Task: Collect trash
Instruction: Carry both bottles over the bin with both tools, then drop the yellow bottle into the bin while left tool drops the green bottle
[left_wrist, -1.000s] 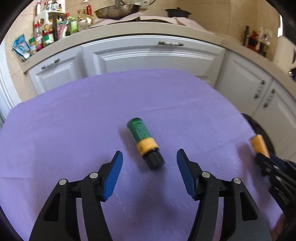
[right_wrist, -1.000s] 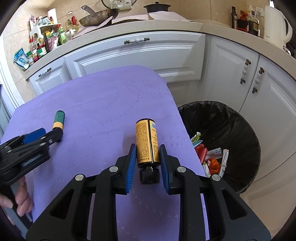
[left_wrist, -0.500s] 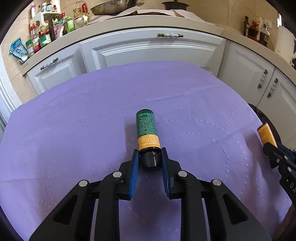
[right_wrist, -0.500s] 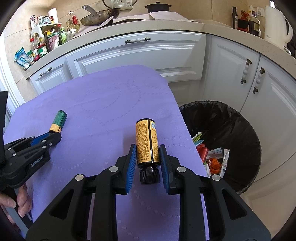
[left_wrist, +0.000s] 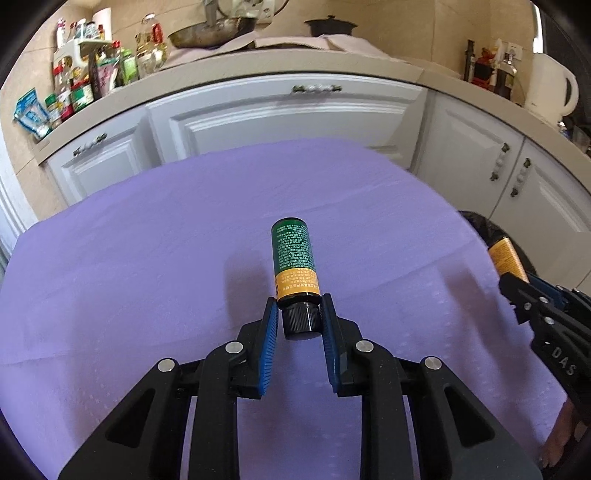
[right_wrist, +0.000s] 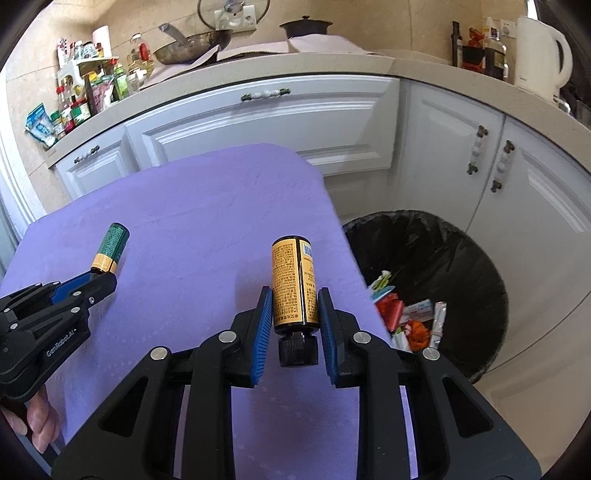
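Note:
My left gripper (left_wrist: 298, 314) is shut on the black cap of a green bottle (left_wrist: 293, 258) with an orange band, and the bottle hangs above the purple cloth (left_wrist: 147, 277). The right wrist view shows the same green bottle (right_wrist: 110, 247) at the left, in the left gripper (right_wrist: 99, 275). My right gripper (right_wrist: 294, 304) is shut on an orange bottle (right_wrist: 294, 284) with a black cap, held over the cloth's right edge. In the left wrist view the orange bottle (left_wrist: 504, 256) and the right gripper (left_wrist: 517, 282) show at the far right.
A bin with a black liner (right_wrist: 461, 266) stands on the floor right of the table and holds several wrappers (right_wrist: 410, 317). White cabinets (right_wrist: 280, 122) and a cluttered counter lie behind. A white kettle (right_wrist: 539, 51) stands at the back right. A hand (right_wrist: 35, 417) shows at lower left.
My left gripper closed on the green bottle's cap where it lay on the cloth and has lifted it slightly. The right gripper kept still with the orange bottle.

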